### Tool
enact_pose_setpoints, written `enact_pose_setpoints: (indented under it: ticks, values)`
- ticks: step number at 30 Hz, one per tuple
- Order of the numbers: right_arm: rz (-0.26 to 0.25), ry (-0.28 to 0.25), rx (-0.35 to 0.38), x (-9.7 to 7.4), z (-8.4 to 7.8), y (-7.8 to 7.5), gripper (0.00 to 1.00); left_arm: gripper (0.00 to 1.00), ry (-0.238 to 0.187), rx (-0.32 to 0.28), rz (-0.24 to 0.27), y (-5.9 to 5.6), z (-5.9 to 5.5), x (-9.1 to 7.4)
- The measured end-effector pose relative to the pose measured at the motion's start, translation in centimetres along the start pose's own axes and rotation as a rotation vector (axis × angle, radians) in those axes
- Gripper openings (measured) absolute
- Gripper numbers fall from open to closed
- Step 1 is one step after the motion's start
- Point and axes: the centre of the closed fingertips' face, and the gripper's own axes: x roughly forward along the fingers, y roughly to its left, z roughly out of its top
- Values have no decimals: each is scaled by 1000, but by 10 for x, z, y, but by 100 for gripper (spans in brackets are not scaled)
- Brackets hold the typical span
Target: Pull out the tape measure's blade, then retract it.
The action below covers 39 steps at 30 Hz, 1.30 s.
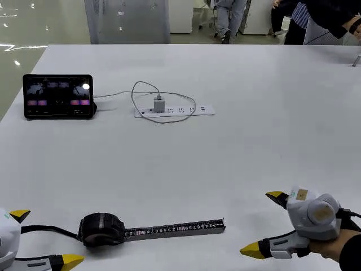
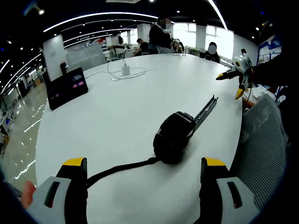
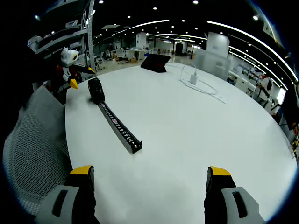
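- Sitting on the near tabletop (image 1: pixel 225 152), tape measure (image 1: pixel 101 228) with blade (image 1: pixel 175 228) pulled out rightward.
- Left tool (image 1: pixel 46 237) gaping wide just left of it, not touching.
- Right tool (image 1: pixel 263 222) spread wide too, right of the blade tip.

A wide white bench (image 1: pixel 254 158) carried a few things. Near its front edge lay a black tape measure (image 1: pixel 101 228), its blade (image 1: pixel 175 228) drawn out flat to the right and a black cord (image 1: pixel 48 230) trailing left. Farther back a dark tablet (image 1: pixel 58 96) stood propped, joined by a looping cable (image 1: pixel 113 94) to a charger (image 1: pixel 159 104) in a white power strip (image 1: pixel 175 110).
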Motion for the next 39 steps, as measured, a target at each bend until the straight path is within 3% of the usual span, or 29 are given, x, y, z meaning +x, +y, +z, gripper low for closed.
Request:
enact_pose_setpoints:
  ticks: [11, 24, 30, 39]
  values:
    - [-34, -12, 55, -17, -12, 4, 99, 99, -30, 16, 6, -1, -1, -5]
    - [-44, -29, 67, -23, -17, 9, 99, 99, -35, -21, -11, -10, -17, -9]
    - [-40, -15, 57, -24, -21, 11, 99, 99, -66, -43, -5, -9, -12, -11]
    - [-33, -13, 63, -25, -20, 12, 99, 99, -57, -37, -11, -12, -13, -8]
